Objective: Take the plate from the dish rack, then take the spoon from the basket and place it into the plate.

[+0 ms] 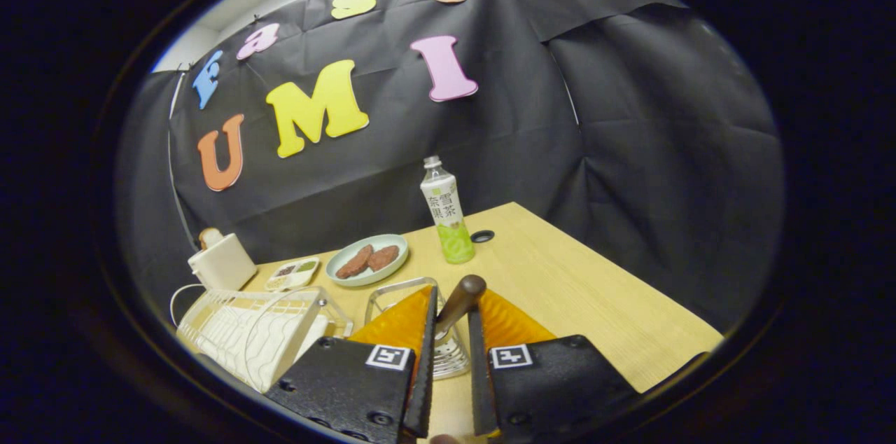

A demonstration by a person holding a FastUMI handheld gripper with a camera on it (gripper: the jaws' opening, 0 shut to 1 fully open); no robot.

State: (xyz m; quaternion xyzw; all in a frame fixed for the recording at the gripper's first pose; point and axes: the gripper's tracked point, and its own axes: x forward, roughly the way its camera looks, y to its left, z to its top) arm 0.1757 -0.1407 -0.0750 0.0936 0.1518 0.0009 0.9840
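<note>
gripper [451,332]: fingers drawn narrow around the spoon [458,304] handle, which stands between them; contact on both sides cannot be confirmed. wire basket [392,293]: directly under the spoon, bowl end apparently inside. dish rack [245,332]: beside the basket. plate [367,260] with two brown pieces: beyond the basket. advice: lift straight up clear of the basket rim before carrying toward the plate.

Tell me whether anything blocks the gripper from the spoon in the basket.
Nothing visible does. The spoon handle rises tilted out of the wire basket and sits right between the fingers of the gripper. It is unclear whether both fingers press on it.
</note>
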